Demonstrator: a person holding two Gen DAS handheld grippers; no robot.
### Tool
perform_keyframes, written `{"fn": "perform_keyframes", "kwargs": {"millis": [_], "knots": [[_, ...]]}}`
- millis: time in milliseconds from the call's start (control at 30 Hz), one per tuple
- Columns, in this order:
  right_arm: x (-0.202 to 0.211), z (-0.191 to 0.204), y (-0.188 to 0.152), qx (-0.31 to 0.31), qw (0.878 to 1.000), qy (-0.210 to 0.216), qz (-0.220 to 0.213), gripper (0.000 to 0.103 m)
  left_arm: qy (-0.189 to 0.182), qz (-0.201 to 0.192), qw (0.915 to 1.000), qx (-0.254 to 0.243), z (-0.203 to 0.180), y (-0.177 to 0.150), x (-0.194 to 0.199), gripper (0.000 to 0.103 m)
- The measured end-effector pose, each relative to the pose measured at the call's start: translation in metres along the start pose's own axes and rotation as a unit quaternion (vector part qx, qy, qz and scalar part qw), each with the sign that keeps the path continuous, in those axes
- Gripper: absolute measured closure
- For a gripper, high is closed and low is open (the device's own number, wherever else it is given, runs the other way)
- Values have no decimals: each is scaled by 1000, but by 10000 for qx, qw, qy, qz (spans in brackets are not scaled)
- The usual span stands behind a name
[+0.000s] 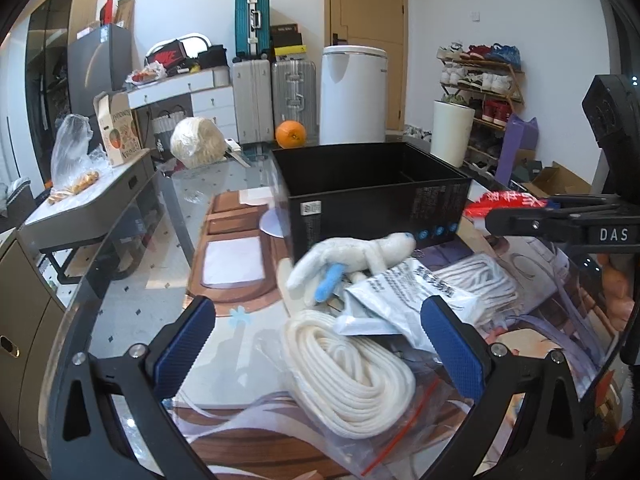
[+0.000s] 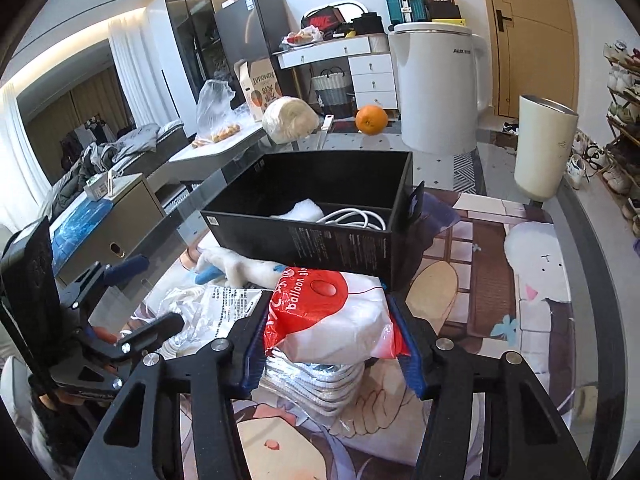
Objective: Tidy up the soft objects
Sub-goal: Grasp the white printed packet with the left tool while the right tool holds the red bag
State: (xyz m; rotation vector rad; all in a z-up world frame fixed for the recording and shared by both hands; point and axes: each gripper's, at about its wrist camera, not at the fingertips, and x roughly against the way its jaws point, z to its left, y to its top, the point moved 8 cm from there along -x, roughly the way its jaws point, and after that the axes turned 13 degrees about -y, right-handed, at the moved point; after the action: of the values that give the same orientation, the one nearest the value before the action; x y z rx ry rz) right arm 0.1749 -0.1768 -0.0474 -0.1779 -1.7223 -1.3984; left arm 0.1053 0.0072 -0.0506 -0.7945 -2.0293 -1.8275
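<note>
Black box (image 2: 320, 216), contents visible only right view

Ahead of your claws, past the glass tabletop (image 1: 132, 280), white walls (image 1: 180, 0) close the room, with a tan wooden door (image 1: 366, 0) straight ahead and slightly right. Left of it stand two silver suitcases (image 1: 276, 96) with a teal suitcase (image 1: 252, 22) on top, then a white drawer desk (image 1: 188, 92) and a dark grey fridge (image 1: 100, 60). To your far right a wooden shoe rack (image 1: 484, 80) holds sneakers. Far left, white curtains (image 2: 128, 76) hang under a glowing ceiling strip (image 2: 80, 36), beside a bed heaped with grey bedding (image 2: 120, 144).
</note>
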Motion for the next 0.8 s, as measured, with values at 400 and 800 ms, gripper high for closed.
{"fn": "perform_keyframes", "kwargs": {"millis": [400,800], "knots": [[15,-7,7,-30,9997,-19,-222,47,-65,333,9992,193,-28,8,-21,0],[19,-16,9,-71,9995,-129,-280,47,267,772,9966,116,-30,10,-51,0]]}}
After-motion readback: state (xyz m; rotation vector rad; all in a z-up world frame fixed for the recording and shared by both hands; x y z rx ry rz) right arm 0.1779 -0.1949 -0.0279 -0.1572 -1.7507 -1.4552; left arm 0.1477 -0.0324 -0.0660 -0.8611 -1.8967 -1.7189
